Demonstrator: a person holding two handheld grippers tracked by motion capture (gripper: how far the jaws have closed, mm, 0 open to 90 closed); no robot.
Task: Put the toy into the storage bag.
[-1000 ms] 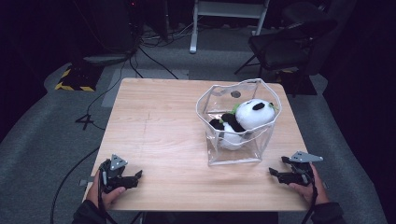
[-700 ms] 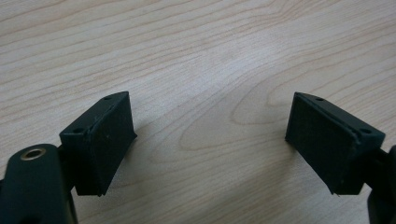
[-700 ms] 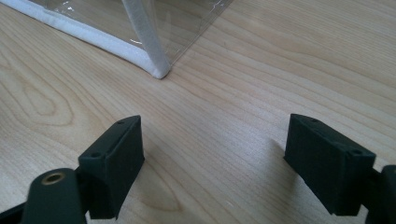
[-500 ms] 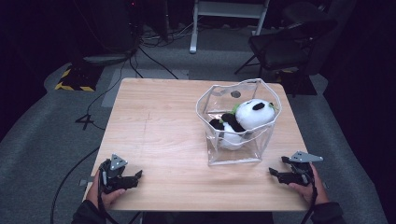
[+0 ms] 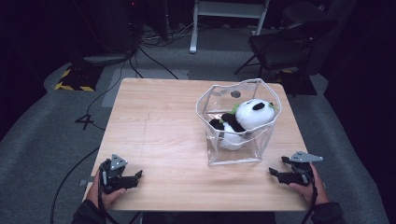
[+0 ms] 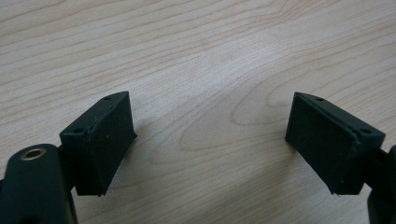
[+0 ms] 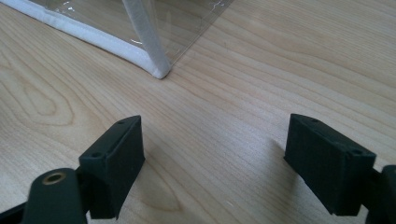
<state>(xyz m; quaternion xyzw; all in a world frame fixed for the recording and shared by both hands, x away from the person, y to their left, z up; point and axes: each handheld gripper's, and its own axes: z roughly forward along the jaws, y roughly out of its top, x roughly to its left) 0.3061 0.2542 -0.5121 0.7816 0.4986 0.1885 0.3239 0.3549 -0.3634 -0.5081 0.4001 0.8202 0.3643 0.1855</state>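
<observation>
obstacle: clear bag [image 5: 236, 140] R-centre | tabletop [image 5: 159, 121] left/front open

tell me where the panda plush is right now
In the high view the panda plush sits inside the clear bag on the table's right half, ahead of the right gripper.

The clear bag [image 7: 140, 35] is cut off by the frame's top edge
</observation>
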